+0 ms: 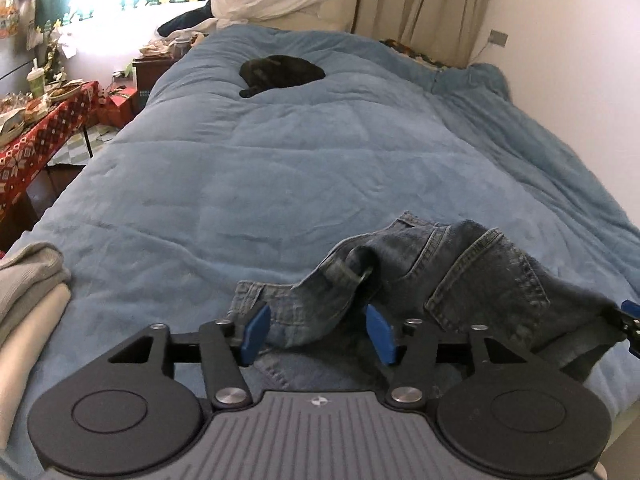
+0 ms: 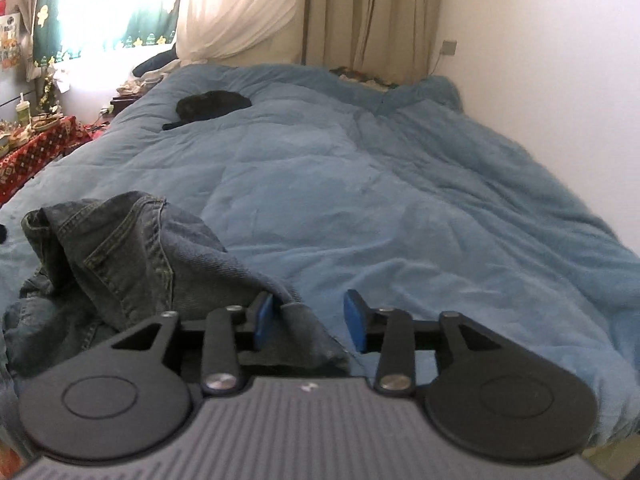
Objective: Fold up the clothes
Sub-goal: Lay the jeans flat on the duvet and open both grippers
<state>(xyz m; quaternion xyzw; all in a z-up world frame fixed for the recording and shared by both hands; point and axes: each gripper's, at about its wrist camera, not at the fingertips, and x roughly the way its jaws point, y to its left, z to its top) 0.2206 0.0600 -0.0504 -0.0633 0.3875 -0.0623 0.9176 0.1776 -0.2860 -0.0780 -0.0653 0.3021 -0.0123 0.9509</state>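
On blue duvet (image 1: 280,168) — one jeans (image 1: 460,276), two tongs (image 1: 318,330) agape

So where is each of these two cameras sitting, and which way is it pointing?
Left wrist: rides on the left gripper, looking down along its open blue fingers at crumpled jeans on the blue duvet; folded pale clothes at left.
Right wrist: rides on the right gripper, fingers open, jeans to its left.
Shared: jeans, duvet, a black shape near the head of the bed, curtains. No hand shows.
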